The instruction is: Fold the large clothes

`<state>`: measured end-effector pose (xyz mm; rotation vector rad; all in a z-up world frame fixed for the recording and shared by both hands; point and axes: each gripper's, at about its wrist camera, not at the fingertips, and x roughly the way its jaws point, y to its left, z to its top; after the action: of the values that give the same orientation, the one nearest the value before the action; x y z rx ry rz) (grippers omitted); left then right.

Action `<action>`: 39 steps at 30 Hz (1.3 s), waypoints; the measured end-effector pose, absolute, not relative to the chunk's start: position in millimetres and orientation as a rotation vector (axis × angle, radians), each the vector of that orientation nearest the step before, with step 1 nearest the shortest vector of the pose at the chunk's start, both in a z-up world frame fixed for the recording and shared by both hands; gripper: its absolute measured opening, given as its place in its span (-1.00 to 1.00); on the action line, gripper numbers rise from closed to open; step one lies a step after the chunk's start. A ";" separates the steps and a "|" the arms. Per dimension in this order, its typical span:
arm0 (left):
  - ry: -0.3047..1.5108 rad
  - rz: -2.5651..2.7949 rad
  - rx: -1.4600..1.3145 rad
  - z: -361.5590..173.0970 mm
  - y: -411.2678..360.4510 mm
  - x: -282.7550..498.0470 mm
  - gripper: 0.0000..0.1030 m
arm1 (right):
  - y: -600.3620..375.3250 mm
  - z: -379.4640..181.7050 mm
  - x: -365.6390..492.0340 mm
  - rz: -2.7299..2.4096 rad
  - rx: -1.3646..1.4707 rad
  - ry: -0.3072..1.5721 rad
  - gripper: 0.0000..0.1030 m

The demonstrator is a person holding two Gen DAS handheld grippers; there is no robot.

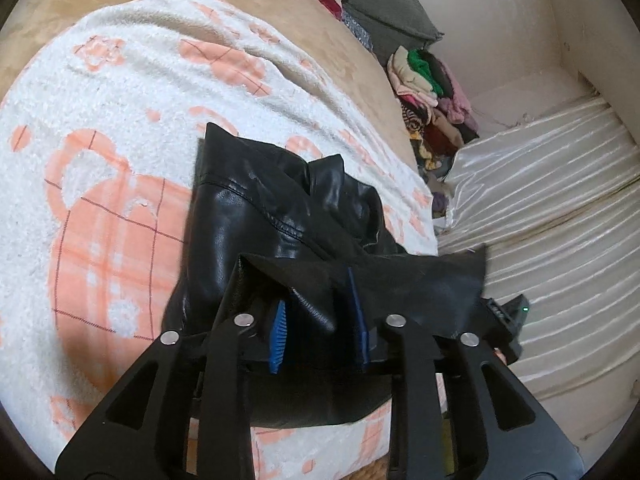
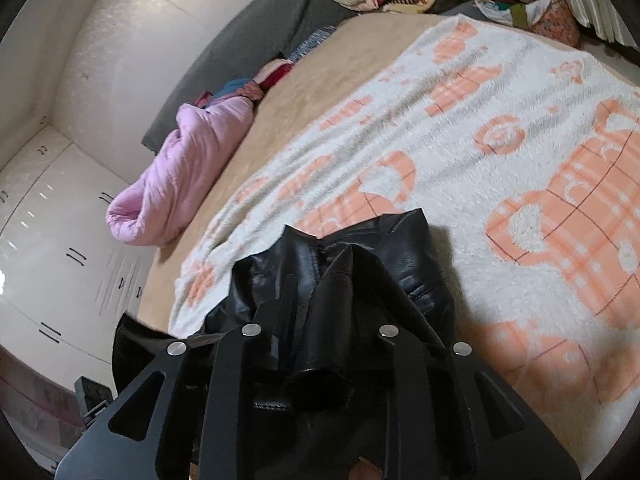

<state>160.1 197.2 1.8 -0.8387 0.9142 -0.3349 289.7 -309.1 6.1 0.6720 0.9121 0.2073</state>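
A black leather jacket point(image 1: 240, 220) lies bunched on a white and orange blanket point(image 1: 120, 120). My left gripper point(image 1: 318, 320) stands open over its near edge. A leather fold hangs between the blue pads point(image 1: 278, 332), and the left pad's ribbed face shows bare. In the right wrist view the same jacket point(image 2: 380, 256) is draped over my right gripper point(image 2: 320, 320). Its fingers stand apart with a rolled bunch of leather loose between them, and the pads are hidden. The right gripper's body point(image 1: 508, 320) shows beside the jacket's right corner.
The blanket point(image 2: 480, 120) covers a tan bed point(image 2: 300, 100). A pink quilt point(image 2: 180, 168) and a grey cushion point(image 2: 260, 40) lie at the bed's far edge. A pile of mixed clothes point(image 1: 432, 92) sits beyond the bed, by a white satin curtain point(image 1: 540, 200). White wardrobe doors point(image 2: 60, 200) stand left.
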 end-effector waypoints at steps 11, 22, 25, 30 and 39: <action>0.757 -0.198 -0.638 39.2 203.6 159.2 -0.06 | -309.2 5.7 299.7 0.159 0.609 0.868 0.09; 0.836 -0.029 -0.135 0.8 148.8 216.0 0.18 | -274.1 -3.8 300.0 0.114 0.101 0.886 0.26; 0.841 -0.028 -0.104 -12.7 144.5 223.6 0.16 | -263.9 -18.1 311.1 0.107 0.051 0.914 0.25; 0.813 -0.006 -0.015 -18.1 135.2 220.6 -0.72 | -257.6 -37.6 329.2 0.067 -0.002 0.957 -0.59; 0.689 -0.085 -0.232 31.1 164.0 215.9 -0.86 | -295.9 5.2 318.9 0.079 0.338 0.794 -0.84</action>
<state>215.9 164.0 31.1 -0.2321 0.6893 -0.0848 318.9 -295.9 5.2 0.3380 0.7941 0.0793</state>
